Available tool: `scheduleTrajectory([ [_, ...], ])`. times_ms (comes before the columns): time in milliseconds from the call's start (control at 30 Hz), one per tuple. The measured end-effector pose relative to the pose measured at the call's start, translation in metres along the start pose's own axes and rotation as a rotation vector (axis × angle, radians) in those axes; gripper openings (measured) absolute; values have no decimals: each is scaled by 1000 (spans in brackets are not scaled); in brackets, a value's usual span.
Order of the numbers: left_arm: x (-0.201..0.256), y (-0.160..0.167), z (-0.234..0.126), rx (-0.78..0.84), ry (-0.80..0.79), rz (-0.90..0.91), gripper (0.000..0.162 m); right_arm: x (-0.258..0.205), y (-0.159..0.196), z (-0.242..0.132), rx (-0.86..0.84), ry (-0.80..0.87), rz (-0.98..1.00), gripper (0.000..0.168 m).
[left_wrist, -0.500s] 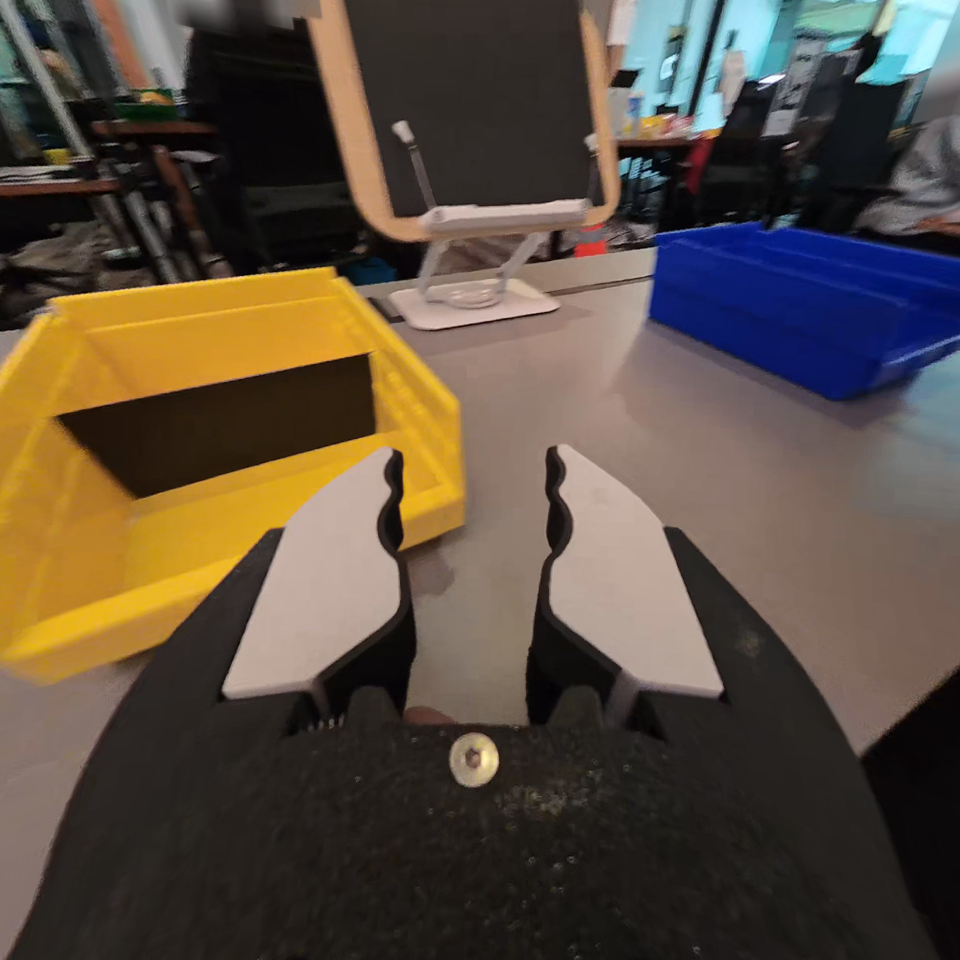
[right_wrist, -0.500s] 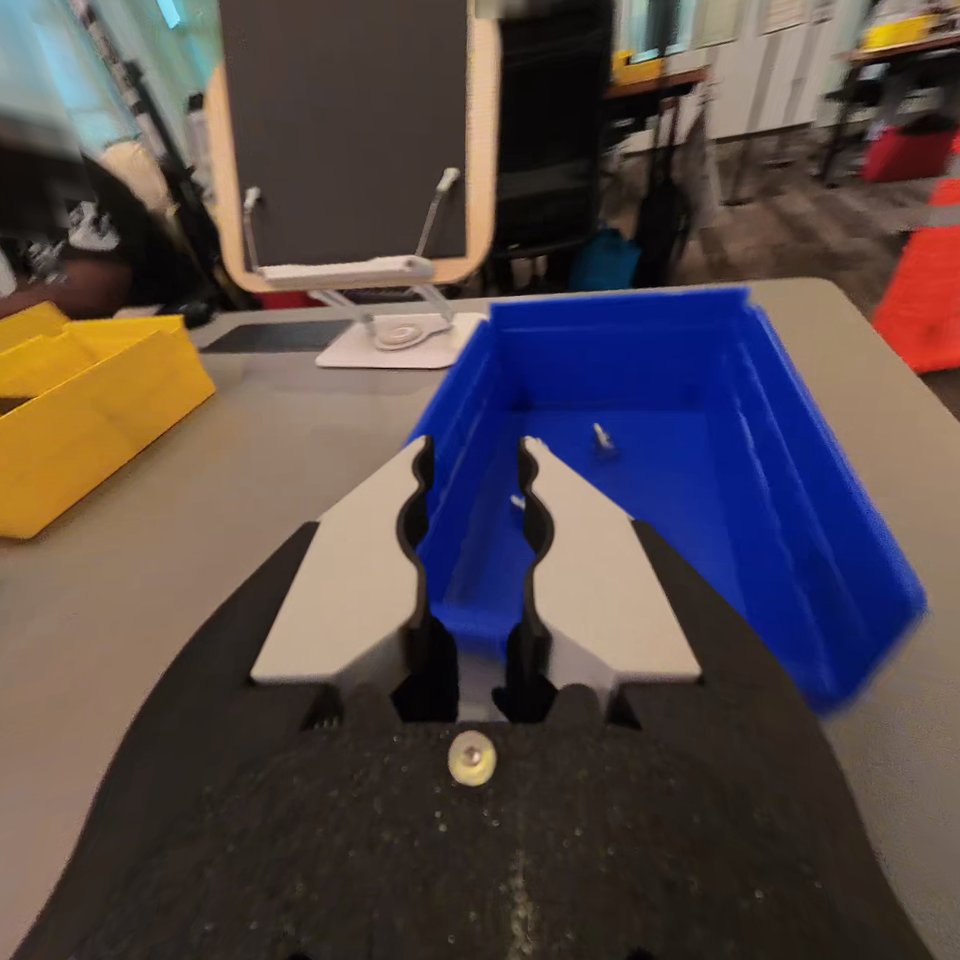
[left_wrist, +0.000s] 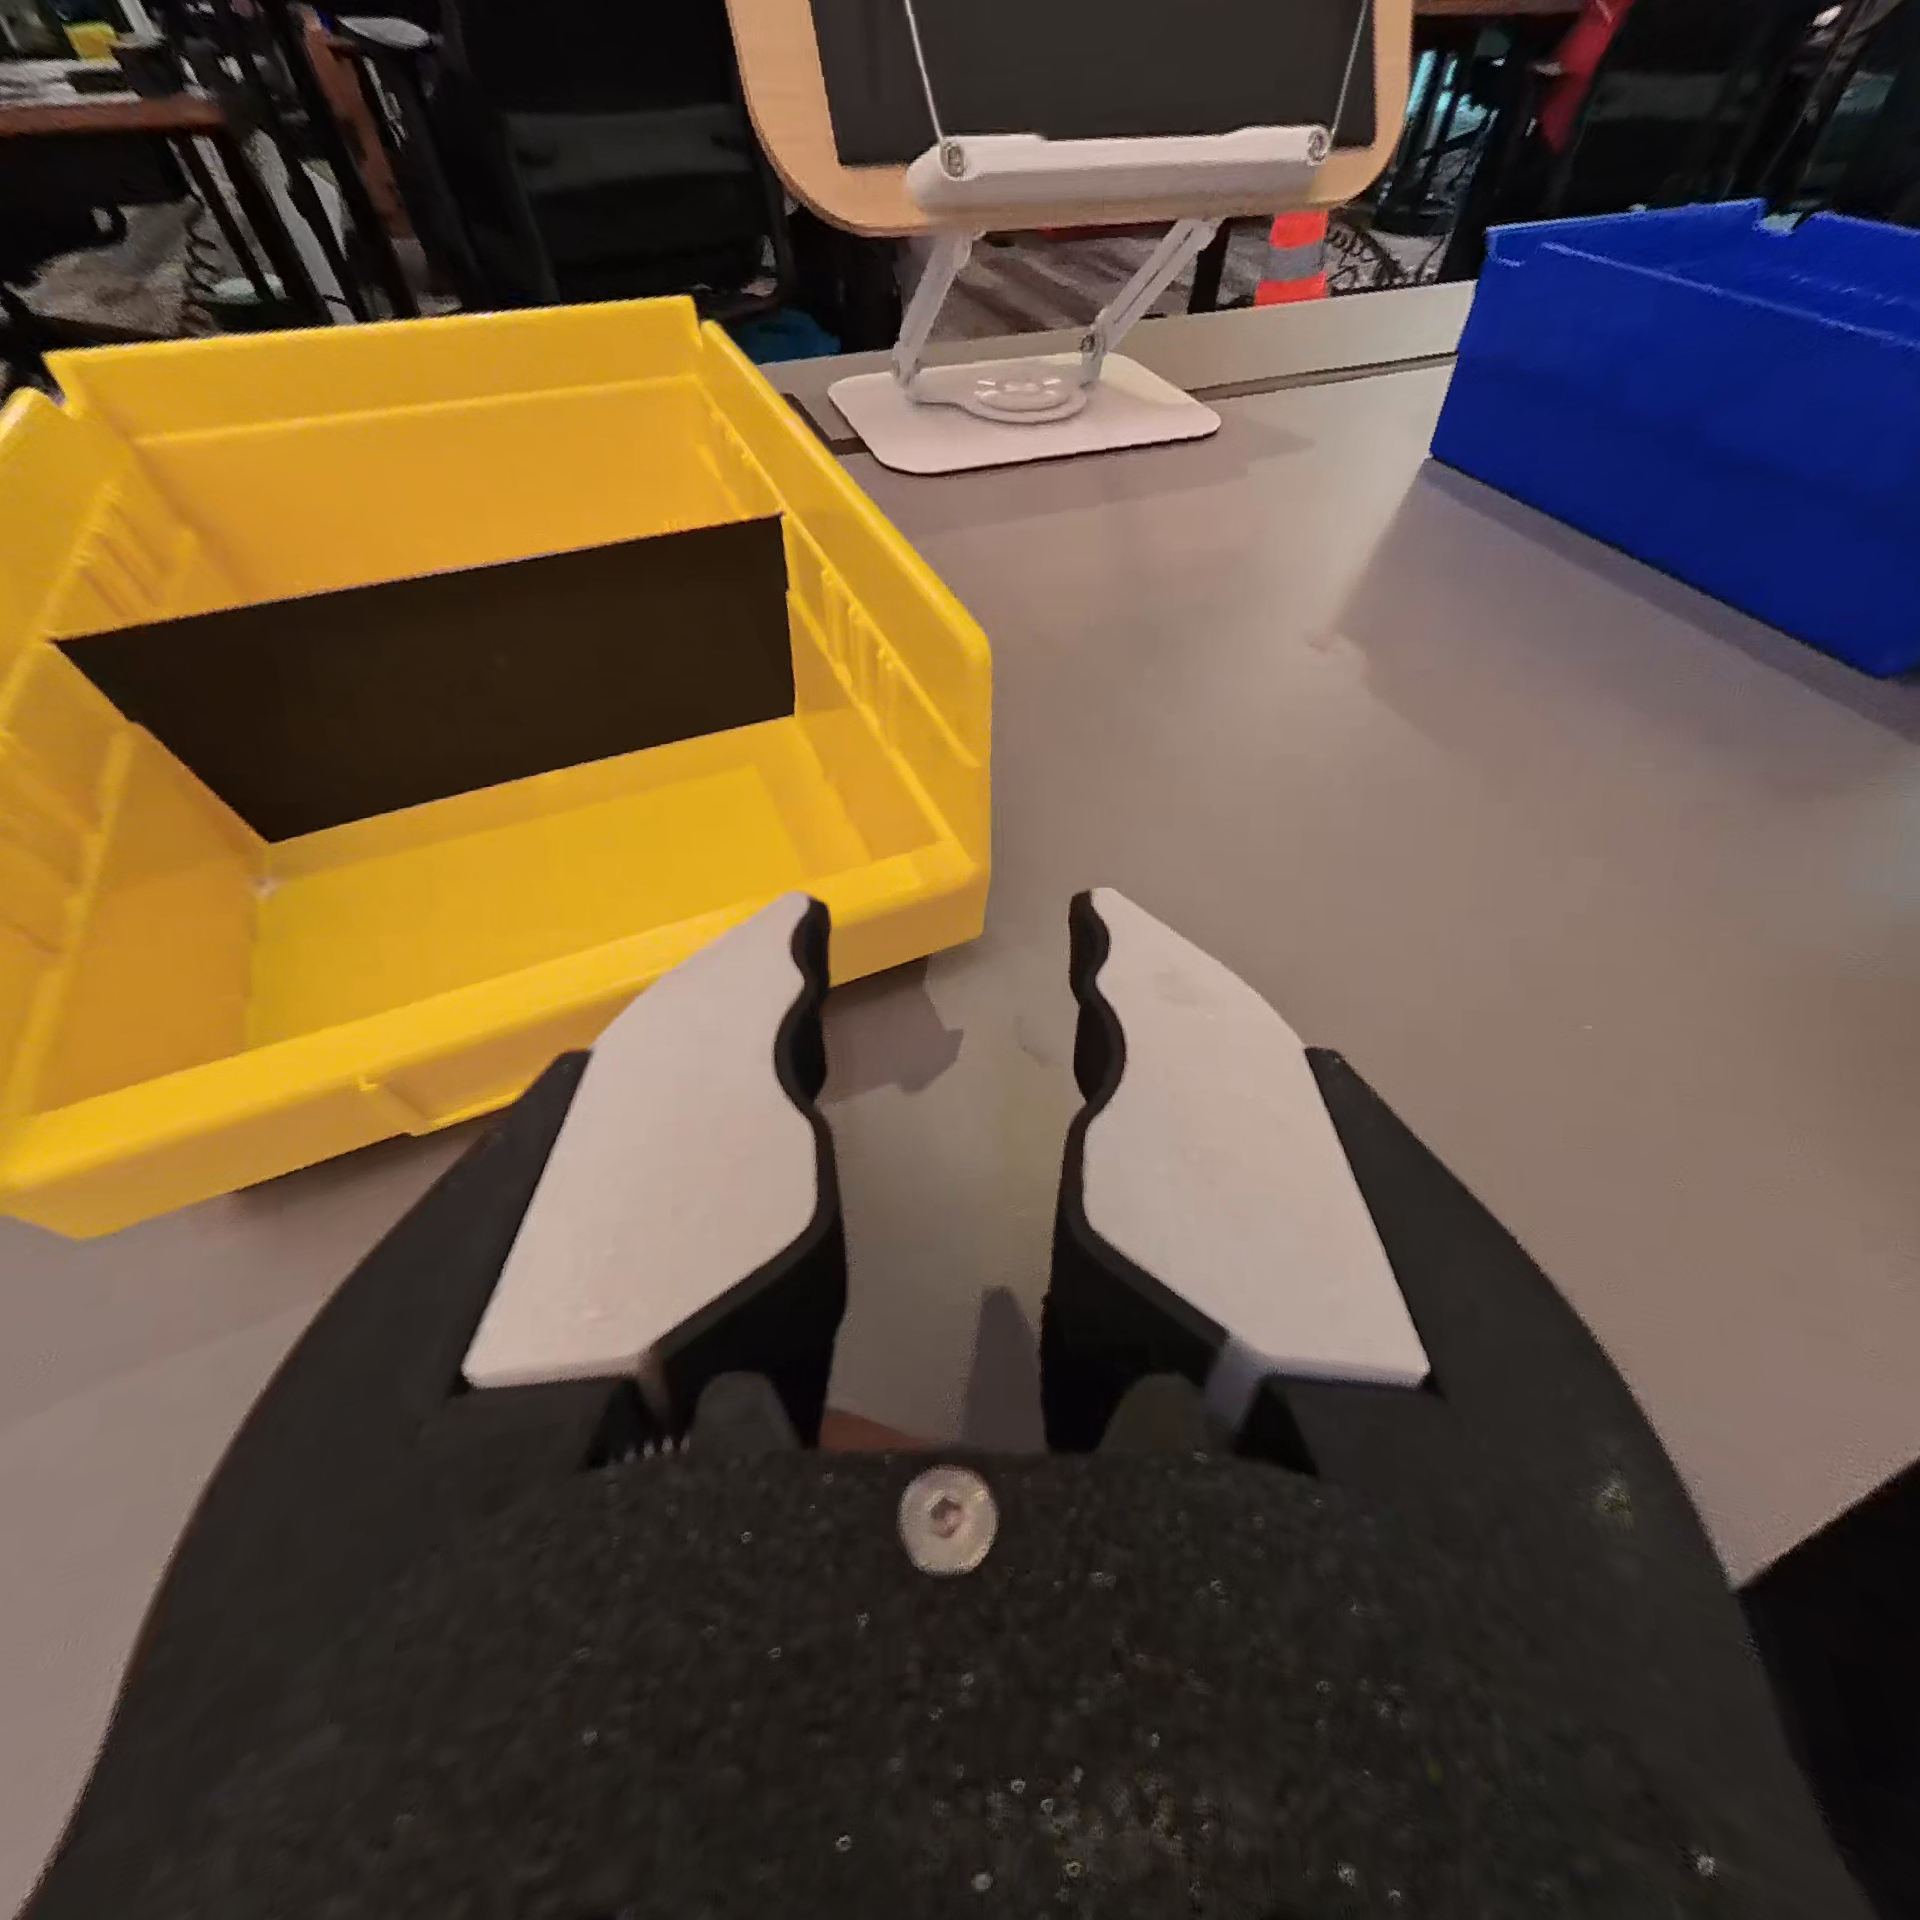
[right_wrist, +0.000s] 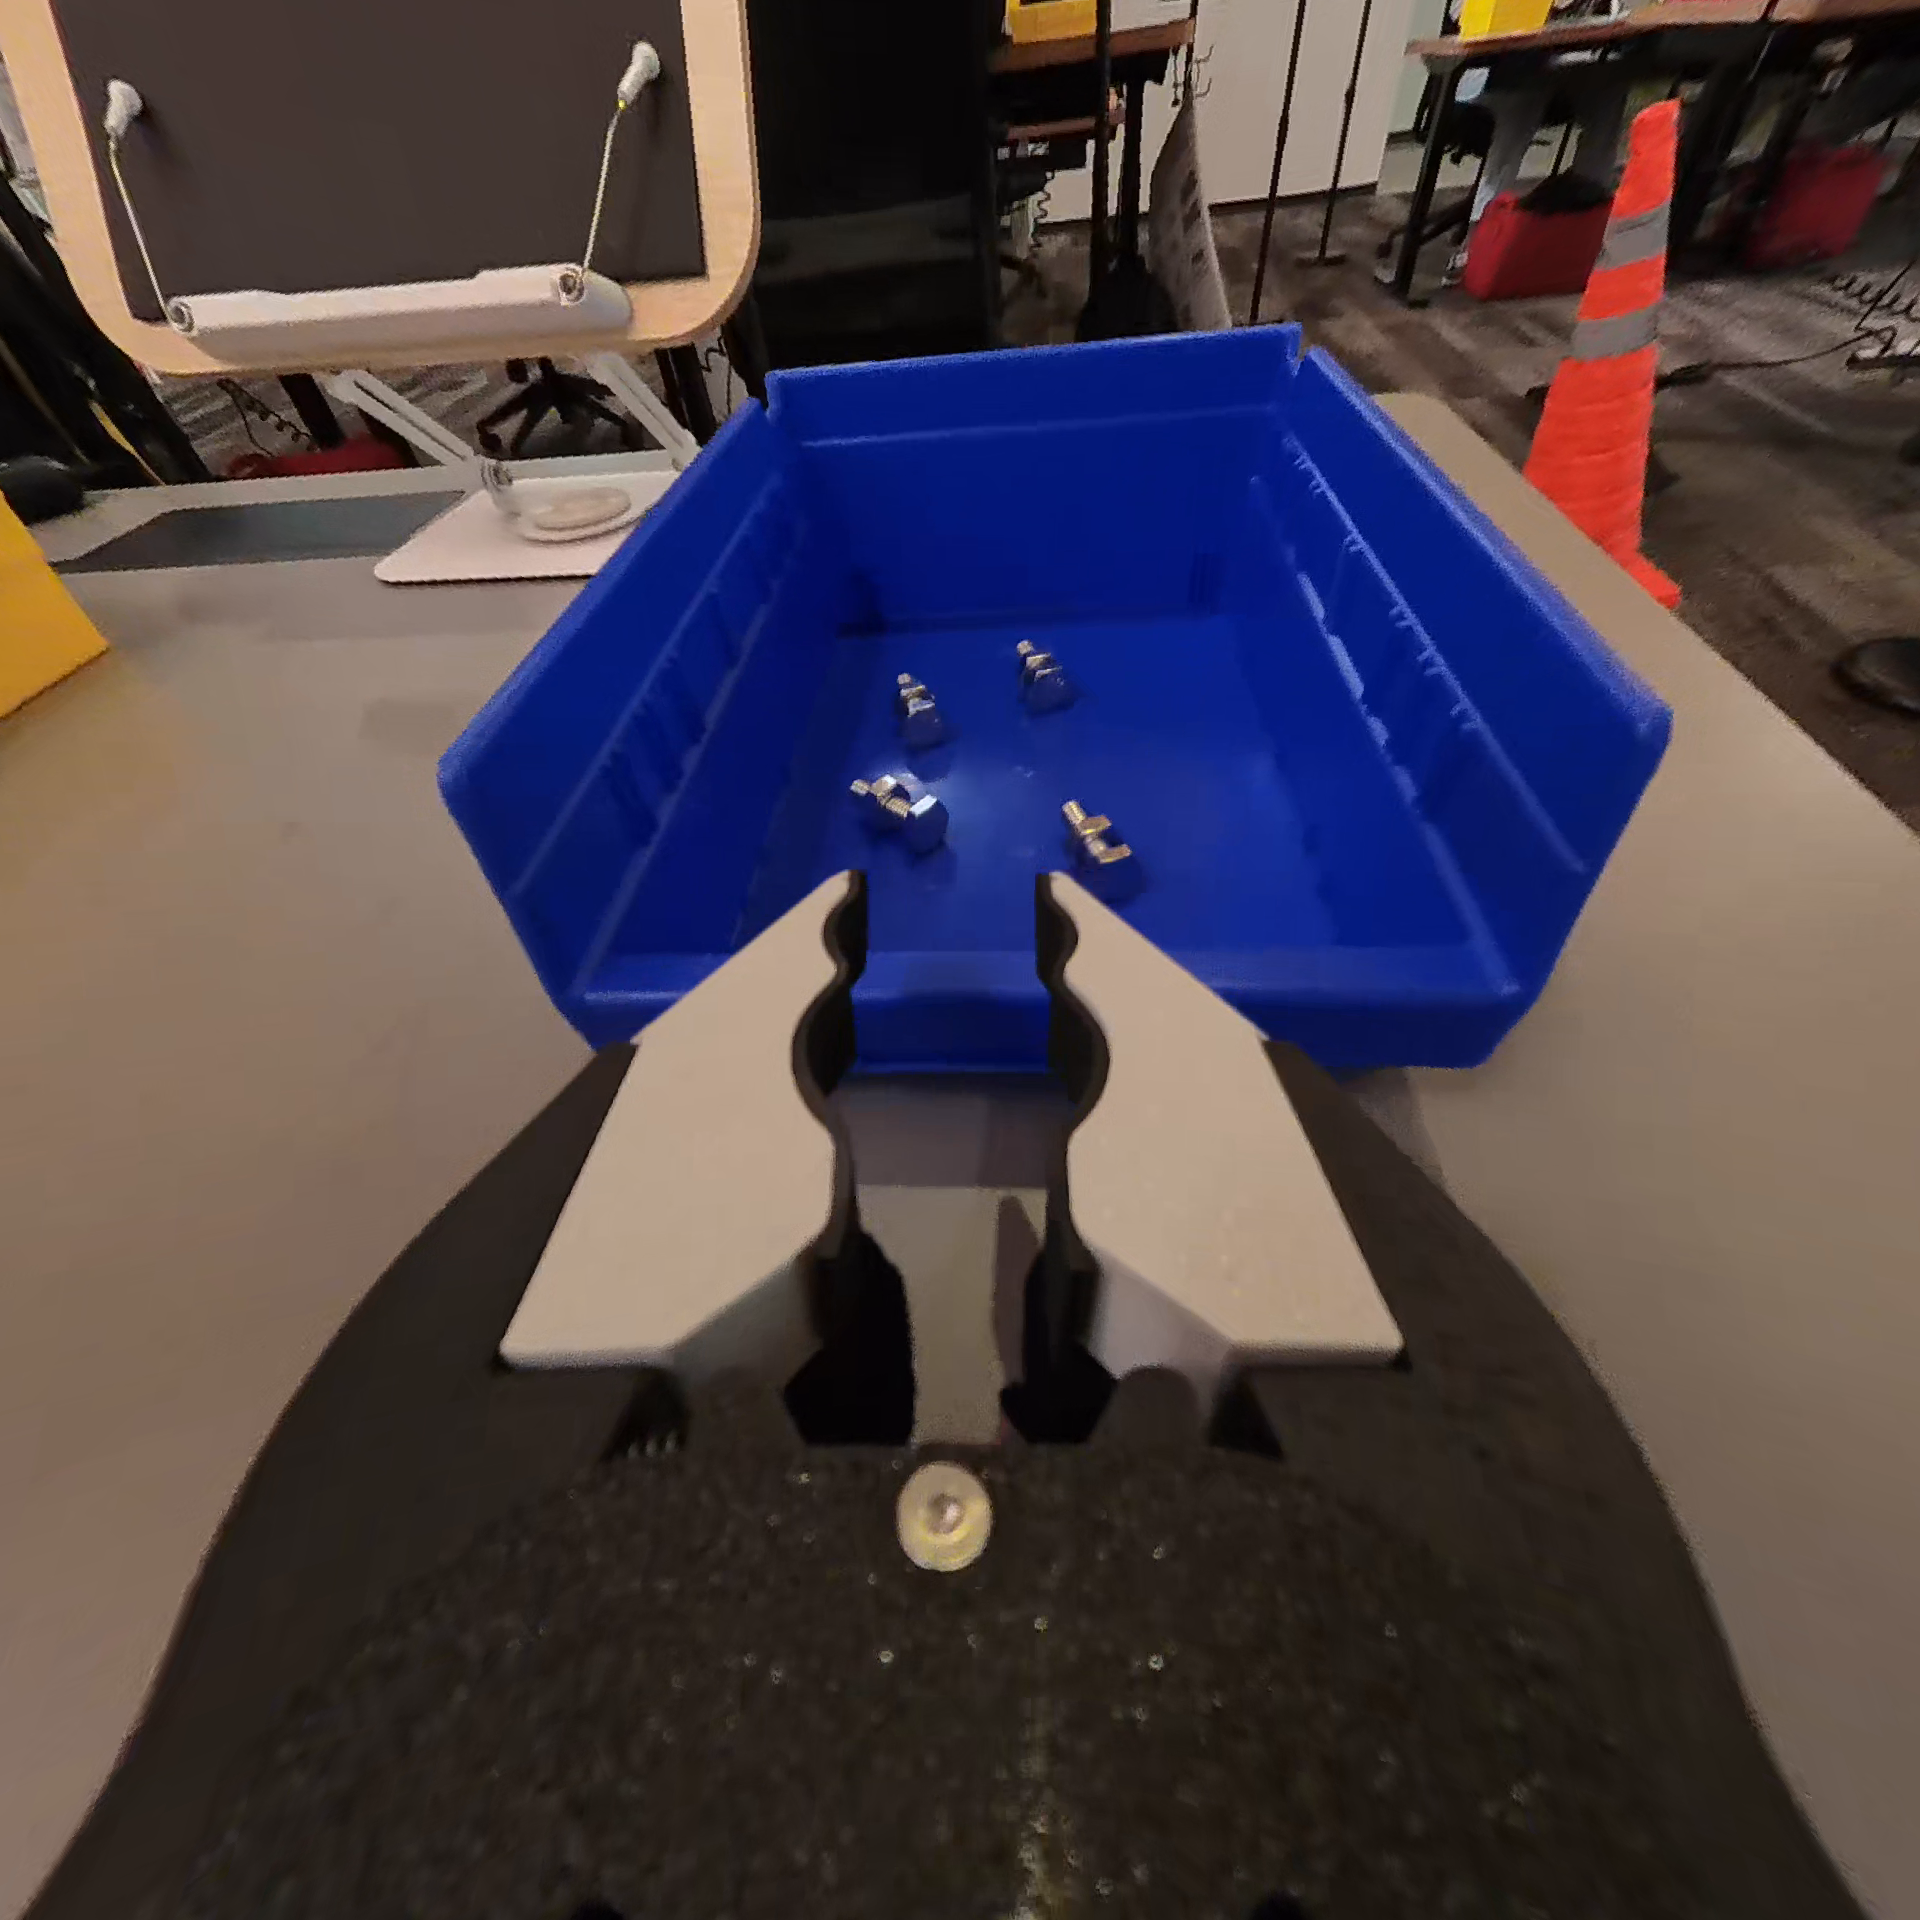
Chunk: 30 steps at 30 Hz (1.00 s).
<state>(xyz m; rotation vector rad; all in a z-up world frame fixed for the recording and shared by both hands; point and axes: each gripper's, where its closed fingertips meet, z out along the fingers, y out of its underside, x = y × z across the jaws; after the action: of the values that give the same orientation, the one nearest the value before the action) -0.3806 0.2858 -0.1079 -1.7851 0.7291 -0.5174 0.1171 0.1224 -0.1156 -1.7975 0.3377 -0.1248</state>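
Right wrist view: blue bin (right_wrist: 1455, 790) holds four bolts (right_wrist: 902, 812); orange cone (right_wrist: 1605, 343) beyond.

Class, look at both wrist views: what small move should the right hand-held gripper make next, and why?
Probably ease the right hand-held gripper forward and down over the blue bin's low front wall toward the nearest bolt. Its jaws stand open and empty just short of that wall, and four small bolts lie loose on the bin floor. The left hand-held gripper is open beside the yellow bin.
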Motion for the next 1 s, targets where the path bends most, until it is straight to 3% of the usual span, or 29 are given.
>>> scheduleTrajectory([
  [267, -1, 4, 3, -7, 32, -65, 54, -10, 0, -1, -1, -59, 14, 41],
  [467, 7, 2, 1, -20, 84, -119, 56, -78, 3, 6, -6, -280, -83, 63],
  [567, 12, 6, 3, -39, 95, -89, 57, -94, 11, 22, -32, -218, -73, 90],
  [700, 29, 4, 8, -19, 140, -46, 65, -135, 13, 32, -60, -282, -66, 98],
  [767, 41, 5, 13, -21, 161, -4, 71, -160, 15, 32, -68, -325, -65, 132],
  [800, 47, 6, 16, -24, 158, 26, 72, -172, 18, 30, -85, -356, -94, 138],
  [900, 71, 3, 24, 0, 167, 142, 71, -198, 23, 20, -96, -432, -196, 121],
  [967, 95, -3, 29, 49, 208, 196, 65, -208, 7, 5, 14, -464, -210, 101],
  [1000, 111, -6, 32, 71, 245, 204, 64, -205, -3, -1, 70, -440, -217, 101],
])
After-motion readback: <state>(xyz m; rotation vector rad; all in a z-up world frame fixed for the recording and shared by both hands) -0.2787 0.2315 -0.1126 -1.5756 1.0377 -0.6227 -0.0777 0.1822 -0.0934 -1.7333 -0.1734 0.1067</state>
